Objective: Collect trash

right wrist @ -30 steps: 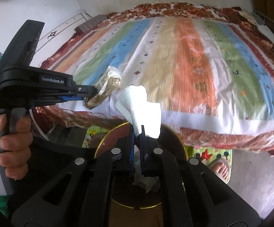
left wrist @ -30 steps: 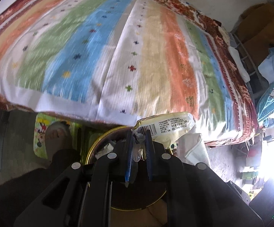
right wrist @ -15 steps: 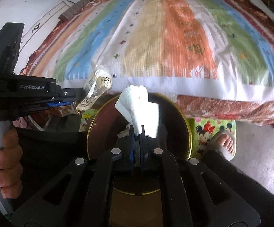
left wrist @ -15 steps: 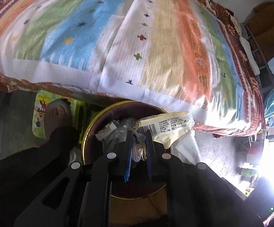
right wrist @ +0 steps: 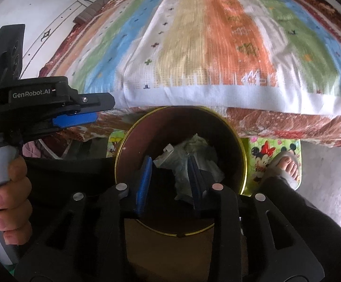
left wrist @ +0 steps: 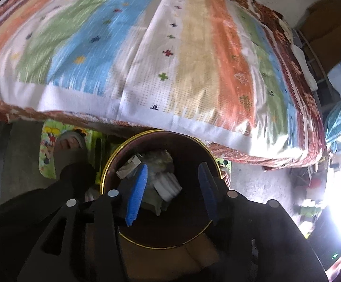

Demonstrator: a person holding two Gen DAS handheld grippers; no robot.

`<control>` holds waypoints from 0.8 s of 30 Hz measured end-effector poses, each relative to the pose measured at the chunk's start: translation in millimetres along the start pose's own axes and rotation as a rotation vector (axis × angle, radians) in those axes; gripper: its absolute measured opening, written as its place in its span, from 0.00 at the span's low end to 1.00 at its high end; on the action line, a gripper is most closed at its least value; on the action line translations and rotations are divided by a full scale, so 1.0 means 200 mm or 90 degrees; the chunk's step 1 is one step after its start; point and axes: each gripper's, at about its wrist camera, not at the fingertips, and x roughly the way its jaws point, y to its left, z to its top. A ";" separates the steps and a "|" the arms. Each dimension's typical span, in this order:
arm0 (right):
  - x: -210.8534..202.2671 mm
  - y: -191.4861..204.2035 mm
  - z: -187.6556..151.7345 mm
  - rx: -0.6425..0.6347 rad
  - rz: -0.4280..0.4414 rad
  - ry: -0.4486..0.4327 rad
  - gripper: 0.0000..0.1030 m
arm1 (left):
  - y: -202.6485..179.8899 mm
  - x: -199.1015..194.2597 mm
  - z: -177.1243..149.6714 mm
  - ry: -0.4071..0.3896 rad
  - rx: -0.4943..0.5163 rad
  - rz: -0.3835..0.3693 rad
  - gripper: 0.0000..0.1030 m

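A round brown bin with a gold rim (left wrist: 114, 164) (right wrist: 241, 145) stands on the floor against the bed edge. Crumpled wrappers and tissue (left wrist: 161, 178) (right wrist: 189, 159) lie inside it. My left gripper (left wrist: 172, 171) is open and empty above the bin's mouth. My right gripper (right wrist: 170, 164) is open and empty, also above the bin. The left gripper also shows at the left of the right wrist view (right wrist: 76, 117), held by a hand.
A bed with a striped multicoloured blanket (left wrist: 170, 58) (right wrist: 217, 47) fills the far side. A green cartoon mat (right wrist: 274, 150) (left wrist: 48, 141) lies under the bed edge with a sandalled foot (right wrist: 285, 164) (left wrist: 69, 145) on it. Cluttered shelves (left wrist: 330, 47) stand at right.
Both grippers opened. The yellow wrapper left the left gripper and the white tissue left the right gripper; both now lie in the bin.
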 end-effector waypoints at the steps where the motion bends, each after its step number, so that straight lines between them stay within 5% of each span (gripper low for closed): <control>1: -0.02 0.00 0.00 -0.007 -0.006 -0.006 0.30 | 0.00 -0.02 0.00 -0.006 0.010 0.003 0.47; 9: -0.26 0.01 -0.04 -0.061 -0.063 -0.072 0.42 | -0.02 -0.20 -0.14 -0.053 0.122 -0.015 0.59; 12: -0.36 0.02 -0.10 -0.091 -0.066 -0.096 0.48 | -0.06 -0.26 -0.21 -0.066 0.186 -0.036 0.72; 15: -0.43 0.01 -0.16 -0.098 -0.065 -0.117 0.58 | -0.08 -0.34 -0.29 -0.119 0.248 -0.009 0.78; 22: -0.54 0.04 -0.31 -0.112 -0.038 -0.174 0.92 | -0.06 -0.35 -0.48 -0.142 0.275 -0.012 0.94; 24: -0.55 0.06 -0.33 -0.111 -0.030 -0.186 0.91 | -0.04 -0.34 -0.52 -0.155 0.273 -0.010 0.94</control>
